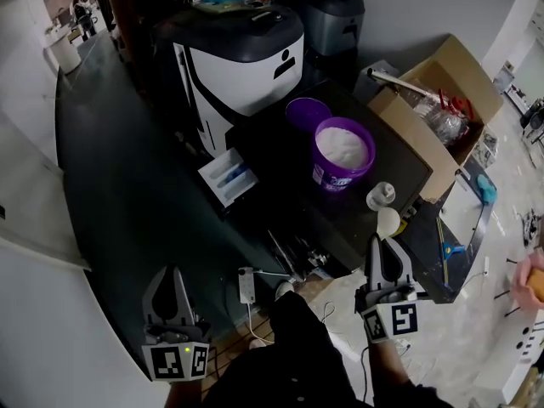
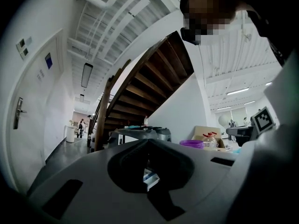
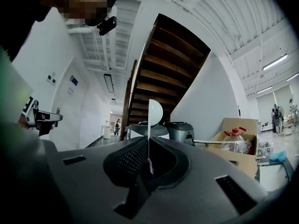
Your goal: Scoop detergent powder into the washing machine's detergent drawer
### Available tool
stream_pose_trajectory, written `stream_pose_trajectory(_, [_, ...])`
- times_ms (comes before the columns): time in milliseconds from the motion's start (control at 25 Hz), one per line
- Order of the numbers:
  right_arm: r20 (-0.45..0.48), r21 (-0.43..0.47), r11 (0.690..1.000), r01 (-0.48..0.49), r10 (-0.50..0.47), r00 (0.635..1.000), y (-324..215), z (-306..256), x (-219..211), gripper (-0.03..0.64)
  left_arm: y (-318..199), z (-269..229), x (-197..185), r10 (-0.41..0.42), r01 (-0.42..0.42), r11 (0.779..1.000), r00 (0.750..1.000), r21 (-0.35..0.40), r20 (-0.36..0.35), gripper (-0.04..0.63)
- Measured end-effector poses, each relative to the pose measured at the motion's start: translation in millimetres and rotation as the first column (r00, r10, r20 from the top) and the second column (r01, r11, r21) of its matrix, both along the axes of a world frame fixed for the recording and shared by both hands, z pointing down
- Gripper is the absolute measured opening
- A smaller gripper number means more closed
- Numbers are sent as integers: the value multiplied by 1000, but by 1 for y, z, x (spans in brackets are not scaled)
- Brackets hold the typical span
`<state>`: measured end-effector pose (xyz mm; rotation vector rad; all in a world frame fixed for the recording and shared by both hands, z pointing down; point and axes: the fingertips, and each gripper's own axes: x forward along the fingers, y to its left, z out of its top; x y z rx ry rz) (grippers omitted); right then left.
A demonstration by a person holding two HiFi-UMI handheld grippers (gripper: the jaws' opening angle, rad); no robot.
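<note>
The white and black washing machine (image 1: 242, 58) stands at the back, with its detergent drawer (image 1: 228, 179) pulled out at its lower front. To the right of it is an open purple tub of white powder (image 1: 342, 151), and the tub's lid (image 1: 307, 111) lies behind it. My right gripper (image 1: 380, 246) is low at the right, shut on the handle of a white scoop (image 1: 388, 221). The right gripper view shows that scoop (image 3: 152, 111) edge-on, sticking up from the shut gripper (image 3: 148, 140). My left gripper (image 1: 172, 280) hangs low at the left, shut and holding nothing; between its jaws (image 2: 148, 142) the drawer (image 2: 150, 177) shows.
A cardboard box (image 1: 442, 100) with bottles stands right of the tub. A small clear bottle (image 1: 381, 195) sits near the scoop. A grey machine (image 1: 331, 11) is behind the washer. Cables and a power strip (image 1: 247, 284) lie on the floor. A person's hand (image 1: 531, 279) shows at the right edge.
</note>
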<state>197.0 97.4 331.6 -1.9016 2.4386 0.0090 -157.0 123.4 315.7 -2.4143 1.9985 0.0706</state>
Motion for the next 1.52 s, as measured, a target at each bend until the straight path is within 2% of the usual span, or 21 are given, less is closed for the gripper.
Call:
stream_pose_trajectory(160, [-7, -26, 999, 47, -48, 999, -49, -8, 10, 32, -45, -13, 14, -14, 14, 1000, 1000, -5, 7, 14])
stream_pose_trajectory(360, [-48, -132, 982, 135, -142, 989, -110, -12, 21, 32, -99, -38, 34, -46, 46, 999, 999, -13, 14, 14])
stream_pose_trajectory(520, [-63, -151, 971, 183, -194, 979, -150, -30, 32, 32, -129, -68, 52, -68, 68, 998, 998, -3, 20, 14])
stream_pose_trajectory(880, [-44, -146, 960, 237, -246, 968, -195, -65, 36, 32, -146, -110, 62, -132, 133, 991, 989, -6, 66, 14])
stream_pose_trajectory(1080, [-55, -148, 953, 264, -274, 960, -211, -67, 31, 32, -154, -118, 63, -148, 147, 989, 987, 8, 63, 14])
stream_pose_trajectory(1200, [-74, -154, 949, 276, -289, 954, -217, -67, 24, 32, -158, -117, 58, -144, 144, 990, 988, 8, 58, 14])
stream_pose_trajectory(1320, [-141, -172, 945, 279, -304, 942, -223, -61, 17, 32, -168, -114, 52, -127, 127, 992, 991, 11, 45, 14])
stream_pose_trajectory(1520, [-205, -228, 937, 264, -312, 928, -238, -56, 0, 32, -197, -106, 48, -38, 38, 999, 999, 17, 16, 14])
